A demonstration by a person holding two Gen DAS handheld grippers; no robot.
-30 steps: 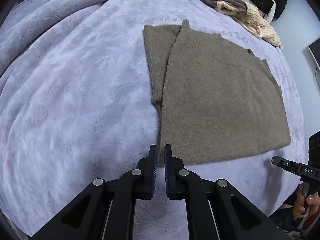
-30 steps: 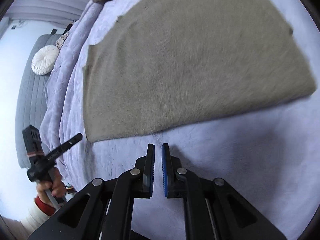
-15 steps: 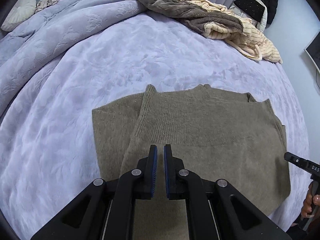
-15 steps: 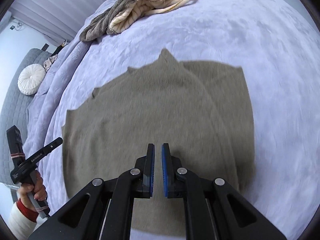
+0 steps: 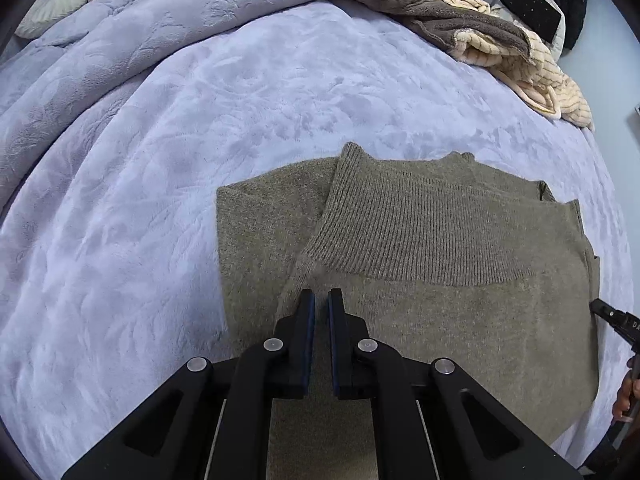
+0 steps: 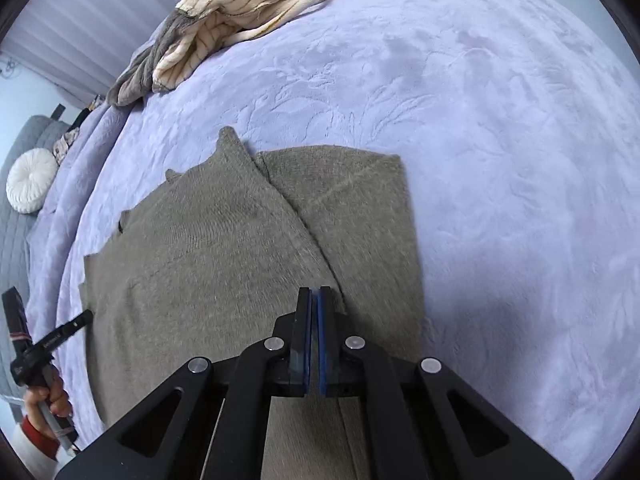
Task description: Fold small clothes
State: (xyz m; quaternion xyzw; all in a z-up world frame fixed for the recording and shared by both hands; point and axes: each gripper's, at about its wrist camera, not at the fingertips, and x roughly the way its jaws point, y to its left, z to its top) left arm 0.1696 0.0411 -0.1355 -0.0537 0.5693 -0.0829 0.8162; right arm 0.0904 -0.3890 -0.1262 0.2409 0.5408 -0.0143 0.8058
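One olive knit sweater lies folded flat on the lavender bedspread, right beneath both fingertip pairs. The left gripper and right gripper are each clenched, grasping nothing. One heap of striped clothes lies well beyond the fingers; bare bedspread surrounds the sweater's edges.

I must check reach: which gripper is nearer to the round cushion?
Left. The left gripper is at the sweater's edge on the cushion side; the right gripper is over the sweater, farther away.
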